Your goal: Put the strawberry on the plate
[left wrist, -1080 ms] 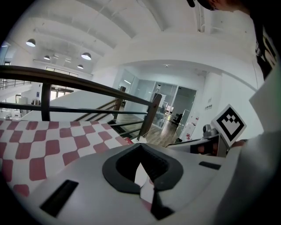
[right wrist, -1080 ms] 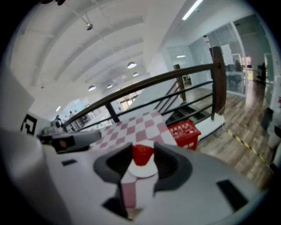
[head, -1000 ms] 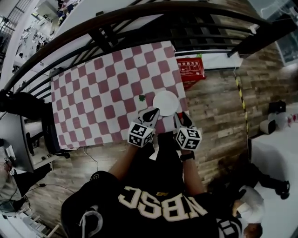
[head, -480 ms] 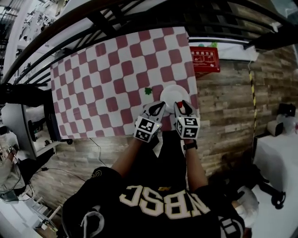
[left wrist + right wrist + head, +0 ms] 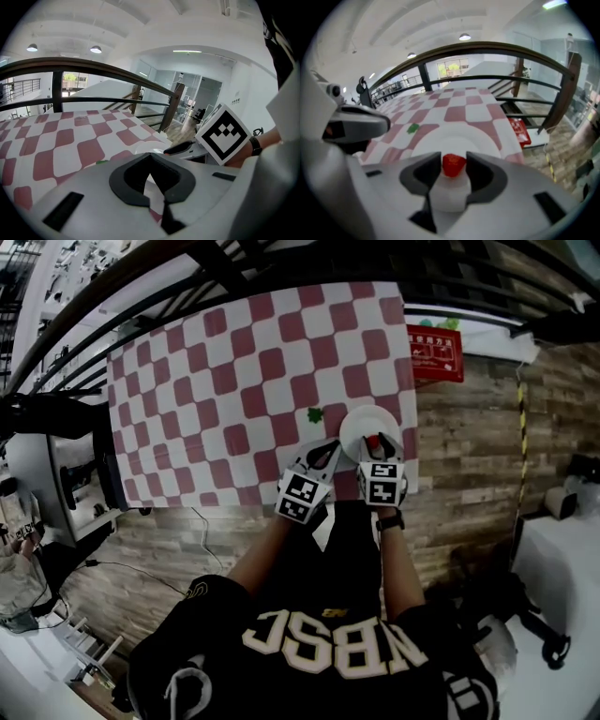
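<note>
The checkered surface (image 5: 206, 381) offers open room to the left and far side. A green scrap (image 5: 315, 414) lies just left of the plate (image 5: 356, 418). The left gripper (image 5: 328, 451) hovers near the scrap, jaws closed on nothing. The right gripper (image 5: 453, 171) has its jaws clenched on the strawberry (image 5: 453, 164), over the plate's near part. I judge that lowering and release are still to do. The surface's right edge runs just beyond the plate.

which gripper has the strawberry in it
The right gripper: its jaws are shut on the red strawberry, by the white plate. The left gripper has its jaws together with nothing between them.
</note>
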Demonstrator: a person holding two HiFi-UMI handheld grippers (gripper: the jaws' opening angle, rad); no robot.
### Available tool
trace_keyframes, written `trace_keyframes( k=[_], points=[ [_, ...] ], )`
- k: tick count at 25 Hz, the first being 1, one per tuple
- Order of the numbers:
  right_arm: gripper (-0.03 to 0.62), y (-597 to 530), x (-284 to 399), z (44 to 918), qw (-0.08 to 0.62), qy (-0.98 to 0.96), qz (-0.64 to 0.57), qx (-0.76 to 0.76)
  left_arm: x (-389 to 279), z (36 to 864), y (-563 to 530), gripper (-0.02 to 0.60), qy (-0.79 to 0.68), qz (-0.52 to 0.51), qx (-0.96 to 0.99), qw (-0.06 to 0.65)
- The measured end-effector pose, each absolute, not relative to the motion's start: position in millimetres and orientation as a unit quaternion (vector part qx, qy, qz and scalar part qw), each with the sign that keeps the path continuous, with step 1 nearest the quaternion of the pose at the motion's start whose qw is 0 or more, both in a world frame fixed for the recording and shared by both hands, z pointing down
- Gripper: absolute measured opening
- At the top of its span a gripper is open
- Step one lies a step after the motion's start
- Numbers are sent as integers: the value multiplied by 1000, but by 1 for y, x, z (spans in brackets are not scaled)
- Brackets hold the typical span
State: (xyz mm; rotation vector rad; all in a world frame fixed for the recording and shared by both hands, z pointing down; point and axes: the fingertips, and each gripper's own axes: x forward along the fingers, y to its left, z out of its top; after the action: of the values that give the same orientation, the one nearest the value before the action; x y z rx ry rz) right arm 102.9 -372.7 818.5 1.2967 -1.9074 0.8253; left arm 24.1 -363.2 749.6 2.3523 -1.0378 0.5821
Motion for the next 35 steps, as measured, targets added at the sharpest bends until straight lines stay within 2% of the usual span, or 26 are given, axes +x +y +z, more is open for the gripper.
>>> trace_keyframes(
  k=[5, 12, 15, 17, 19, 22, 27, 35],
  points=[
    [189, -377, 103, 805, 353, -732, 290, 506, 18, 736, -366, 12, -382, 202, 867, 248],
    [186, -389, 103, 705, 274, -758, 248, 538, 18, 661, -390, 12, -393, 156, 880, 216],
    [125, -393, 101, 647, 221, -774, 219, 551, 19, 611, -400, 12, -401, 122, 887, 194],
    [57, -394, 98, 609, 191, -784, 191, 559, 19, 577, -403, 12, -409, 99, 890, 178],
    [28, -392, 95, 575, 161, -790, 166, 568, 18, 545, -402, 12, -411, 73, 892, 170],
    [18, -382, 86, 532, 125, -797, 139, 575, 17, 505, -392, 12, -411, 41, 899, 146],
    [18, -374, 74, 496, 104, -803, 100, 578, 16, 465, -389, 12, -430, 43, 901, 37],
    [18, -370, 83, 463, 78, -805, 73, 584, 12, 438, -378, 12, -446, 9, 895, 24]
  ],
)
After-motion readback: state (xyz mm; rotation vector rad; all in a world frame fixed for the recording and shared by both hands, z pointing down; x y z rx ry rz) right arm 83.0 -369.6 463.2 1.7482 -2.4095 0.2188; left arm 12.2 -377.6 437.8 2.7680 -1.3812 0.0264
